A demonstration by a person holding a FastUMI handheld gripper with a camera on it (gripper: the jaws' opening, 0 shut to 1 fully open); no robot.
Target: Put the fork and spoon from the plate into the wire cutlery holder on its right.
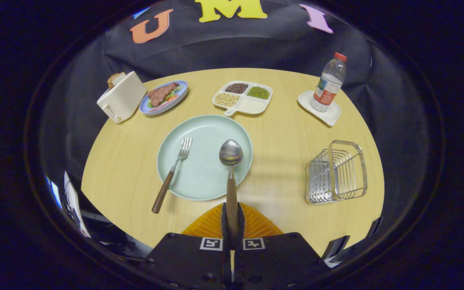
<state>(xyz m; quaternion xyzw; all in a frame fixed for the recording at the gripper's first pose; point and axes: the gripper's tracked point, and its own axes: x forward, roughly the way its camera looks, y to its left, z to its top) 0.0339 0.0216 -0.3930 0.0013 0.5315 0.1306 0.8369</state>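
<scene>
Gripping the spoon [231, 161] by its wooden handle, the gripper [232, 225] has both fingers pressed tight on it, with the bowl sticking out ahead over the near right part of the pale green plate [204, 129]. Can't really tell if the spoon is lifted clear of the plate or just resting on the rim, since the view looks straight along it. The lower end of the handle is hidden between the fingers, so where it stops is anyone's guess.

The fork [171, 175] lies on the left side of the plate, tines up on the plate and its brown handle hanging off the near edge onto the wooden table [288, 133]. The wire cutlery holder [336, 173] sits well to the right of the plate, standing on the table, and it looks empty as far as the wires let one see.

Farther back there's a toaster [121, 101] with a bread slice poking out, part of it cut off behind the toaster body. Just beside it is a blue plate [163, 98] with meat and some veg; the details are kinda mushy. A divided tray [243, 98] holds beans or grains in three sections, and the fourth is hard to make out. A water bottle [328, 82] stands on a small white tray [320, 108] at the far right; its label is too small to tell anything.
</scene>
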